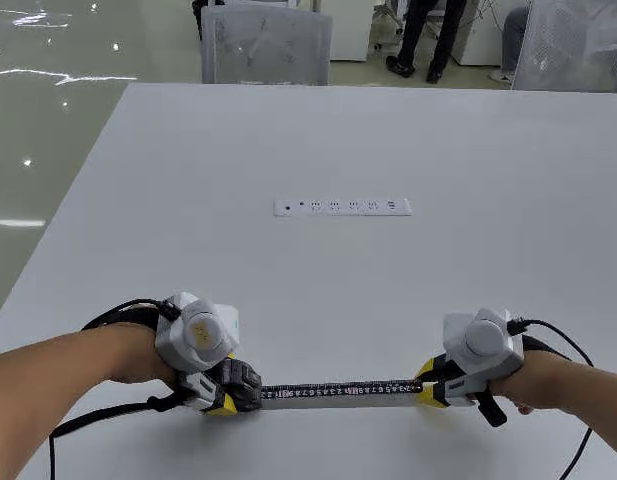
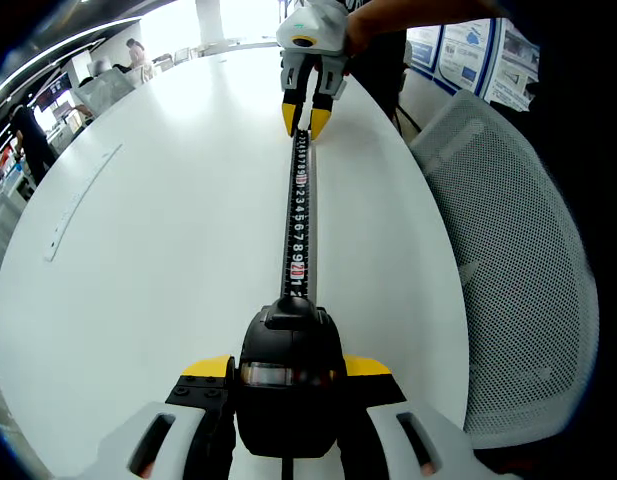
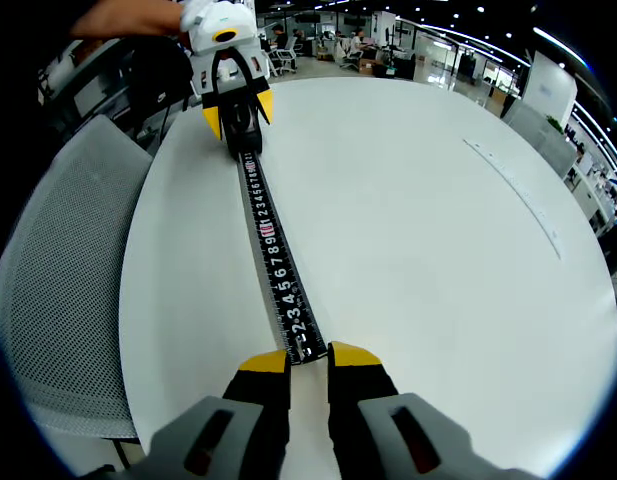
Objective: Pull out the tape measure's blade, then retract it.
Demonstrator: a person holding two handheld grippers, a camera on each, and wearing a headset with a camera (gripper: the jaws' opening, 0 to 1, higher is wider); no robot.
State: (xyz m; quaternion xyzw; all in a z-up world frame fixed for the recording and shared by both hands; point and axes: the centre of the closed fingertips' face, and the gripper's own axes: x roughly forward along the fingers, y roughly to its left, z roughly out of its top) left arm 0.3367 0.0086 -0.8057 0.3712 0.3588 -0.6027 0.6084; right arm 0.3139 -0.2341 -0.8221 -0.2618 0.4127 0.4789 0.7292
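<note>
Head view: shows tape measure (image 1: pixel 243 385) low on white table (image 1: pixel 388 280), clamped in left gripper (image 1: pixel 233 390); blade (image 1: pixel 338 390) drawn out flat to right gripper (image 1: pixel 425 383), closed on its end.

Left gripper view: confirms jaws tight on both sides of the black case (image 2: pixel 288 400), blade (image 2: pixel 300 210) running straight away to right gripper (image 2: pixel 308 115).

Right gripper view: puts blade (image 3: pixel 273 250) end between own jaws, apparently pinched by only a short bite.

Risks tip slipping free and snapping back hard at the case. Could also kink if twisted, or whip sideways if released without easing the hands together.
</note>
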